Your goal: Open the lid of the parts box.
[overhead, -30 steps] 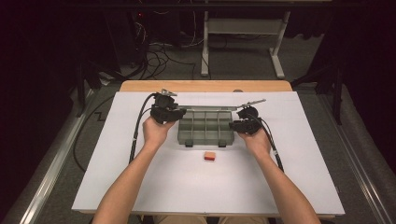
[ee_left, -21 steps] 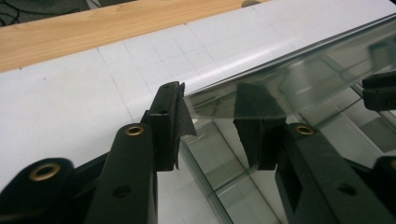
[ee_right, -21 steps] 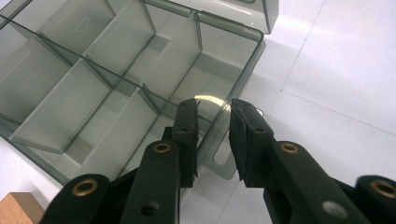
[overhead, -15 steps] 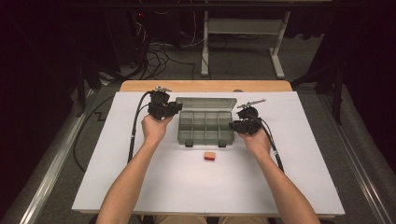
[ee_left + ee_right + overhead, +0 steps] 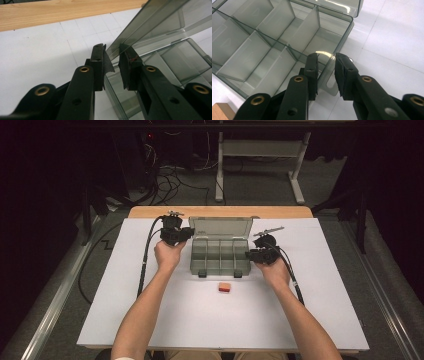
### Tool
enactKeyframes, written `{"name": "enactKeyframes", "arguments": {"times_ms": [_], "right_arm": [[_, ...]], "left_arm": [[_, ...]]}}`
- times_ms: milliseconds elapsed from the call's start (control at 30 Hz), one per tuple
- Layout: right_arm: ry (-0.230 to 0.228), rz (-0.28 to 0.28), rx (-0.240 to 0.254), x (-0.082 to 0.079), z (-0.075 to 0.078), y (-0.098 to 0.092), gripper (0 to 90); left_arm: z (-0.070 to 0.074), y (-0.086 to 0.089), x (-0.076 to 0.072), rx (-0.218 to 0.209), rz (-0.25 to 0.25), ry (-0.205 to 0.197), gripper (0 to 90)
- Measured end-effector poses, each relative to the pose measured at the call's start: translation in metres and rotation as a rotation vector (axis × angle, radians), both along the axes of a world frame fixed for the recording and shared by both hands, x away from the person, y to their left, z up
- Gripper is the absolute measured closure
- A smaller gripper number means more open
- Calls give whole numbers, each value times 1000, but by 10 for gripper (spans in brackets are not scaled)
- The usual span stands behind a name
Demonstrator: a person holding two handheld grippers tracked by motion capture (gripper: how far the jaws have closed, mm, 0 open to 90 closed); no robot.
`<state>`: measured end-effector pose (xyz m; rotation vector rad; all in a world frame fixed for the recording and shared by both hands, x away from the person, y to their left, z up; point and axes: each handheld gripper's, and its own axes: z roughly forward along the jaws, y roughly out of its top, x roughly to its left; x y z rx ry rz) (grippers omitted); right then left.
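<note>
High view. Item: clear grey compartment box (image 5: 220, 256) near the far middle of the white table (image 5: 150, 315), its lid (image 5: 221, 226) swung open toward the wooden far edge (image 5: 220, 212). My left gripper (image 5: 186, 233) sits at the lid's left corner; my right gripper (image 5: 250, 255) sits at the box's right end. A small orange block (image 5: 224, 287) lies on the table just in front of the box, apart from it. From here I cannot read how either pair of jaws stands.

Left gripper view. Item: the lid's edge (image 5: 130, 37), seen close, slanting up and away from between my two black jaws. The jaws have just been closing, with the lid edge between them; the right pad (image 5: 126, 62) lies against it, and the left gripper (image 5: 112, 61) pinches the lid. Below lies the box's open tray (image 5: 175, 65), and past it the wooden strip (image 5: 50, 11).

Right gripper view. Item: the box's end wall (image 5: 337, 50), standing between my jaws, one pad inside the tray, the other outside. My right gripper (image 5: 325, 65) holds that wall. The dividers (image 5: 307, 27) and their compartments show plainly here. A corner of the orange block (image 5: 219, 112) sits at the lower left.
</note>
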<state>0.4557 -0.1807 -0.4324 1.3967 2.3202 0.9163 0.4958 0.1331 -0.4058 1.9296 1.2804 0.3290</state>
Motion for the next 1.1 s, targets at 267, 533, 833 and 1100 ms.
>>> {"name": "enactKeyframes", "arguments": {"times_ms": [267, 533, 833, 1100], "right_arm": [[-4, 3, -3, 0, 0, 0, 728], [-5, 6, -8, 0, 0, 0, 728], [-7, 7, -10, 0, 0, 0, 728], [-6, 9, -11, 0, 0, 0, 728]], "left_arm": [[-13, -5, 9, 18, 22, 42, 747], [-17, -6, 13, 19, 36, 55, 750], [-28, -6, 21, 3, 71, 94, 757], [-32, -4, 24, -6, 76, 109, 767]]}}
